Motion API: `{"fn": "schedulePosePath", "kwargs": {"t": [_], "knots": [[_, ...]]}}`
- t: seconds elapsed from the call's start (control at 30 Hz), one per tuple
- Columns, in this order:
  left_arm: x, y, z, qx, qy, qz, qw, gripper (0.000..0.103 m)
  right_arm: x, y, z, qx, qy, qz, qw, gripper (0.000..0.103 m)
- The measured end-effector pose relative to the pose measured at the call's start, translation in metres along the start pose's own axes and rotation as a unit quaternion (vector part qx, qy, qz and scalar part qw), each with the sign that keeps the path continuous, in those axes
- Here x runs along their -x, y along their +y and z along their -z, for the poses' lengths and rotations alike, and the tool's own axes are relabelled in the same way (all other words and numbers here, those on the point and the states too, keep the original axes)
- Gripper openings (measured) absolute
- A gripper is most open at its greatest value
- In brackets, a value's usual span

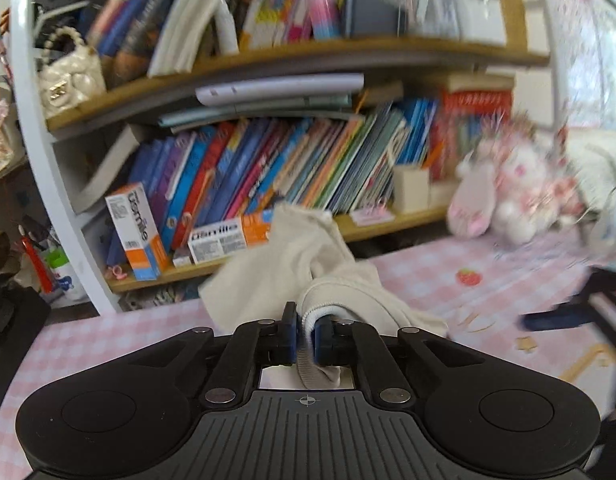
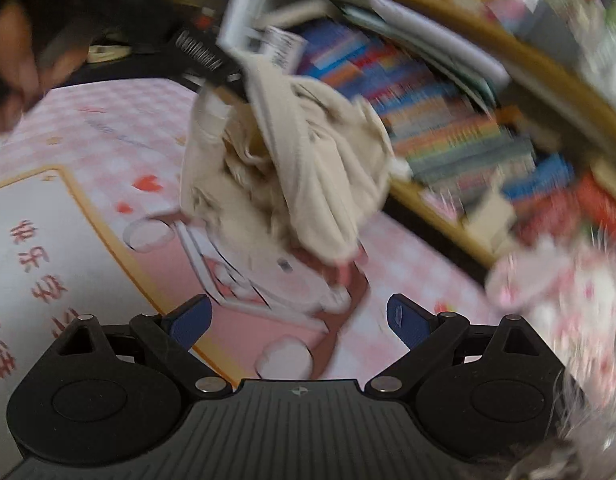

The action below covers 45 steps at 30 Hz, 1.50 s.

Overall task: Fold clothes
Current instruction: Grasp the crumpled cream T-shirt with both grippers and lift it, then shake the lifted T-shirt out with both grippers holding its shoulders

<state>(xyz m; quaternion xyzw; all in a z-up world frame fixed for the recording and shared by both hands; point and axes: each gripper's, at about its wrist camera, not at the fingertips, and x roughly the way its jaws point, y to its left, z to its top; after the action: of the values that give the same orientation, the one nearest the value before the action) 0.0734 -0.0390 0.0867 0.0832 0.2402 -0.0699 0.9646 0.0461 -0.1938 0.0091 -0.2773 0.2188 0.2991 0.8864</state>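
A cream, beige garment (image 1: 296,268) hangs bunched in front of me. In the left wrist view my left gripper (image 1: 304,334) is shut on its ribbed edge, the cloth pinched between the blue pads and trailing down behind them. In the right wrist view the same garment (image 2: 308,164) dangles in a crumpled bundle above the pink checked tablecloth (image 2: 120,120), held at its top by the other gripper's black fingers (image 2: 212,68). My right gripper (image 2: 300,322) stands open below and in front of the bundle, with nothing between its blue pads.
A bookshelf (image 1: 292,56) packed with books runs along the back of the table. A pink and white plush toy (image 1: 511,196) sits at the right, orange and white boxes (image 1: 136,232) on the lower shelf. A hand (image 2: 16,60) shows at upper left.
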Motion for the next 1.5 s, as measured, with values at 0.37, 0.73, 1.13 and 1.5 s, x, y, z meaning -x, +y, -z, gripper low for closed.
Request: {"fn": "schedulePosePath", "kwargs": {"t": [0.37, 0.73, 1.13, 1.5], "knots": [[0.061, 0.047, 0.032, 0.022, -0.002, 0.052, 0.9984, 0.005, -0.009, 0.082, -0.034, 0.199, -0.012, 0.034, 0.979, 0.022], [0.054, 0.064, 0.106, 0.019, 0.033, 0.108, 0.9935, 0.078, 0.043, 0.018, -0.134, 0.097, -0.020, 0.008, 0.995, 0.008], [0.061, 0.003, 0.128, -0.117, -0.019, 0.117, 0.9860, 0.080, 0.053, 0.013, -0.185, 0.109, -0.037, 0.037, 0.993, 0.008], [0.060, 0.095, 0.083, 0.085, -0.041, 0.059, 0.9937, 0.002, 0.071, -0.024, -0.146, 0.050, 0.002, 0.094, 0.994, 0.007]]}}
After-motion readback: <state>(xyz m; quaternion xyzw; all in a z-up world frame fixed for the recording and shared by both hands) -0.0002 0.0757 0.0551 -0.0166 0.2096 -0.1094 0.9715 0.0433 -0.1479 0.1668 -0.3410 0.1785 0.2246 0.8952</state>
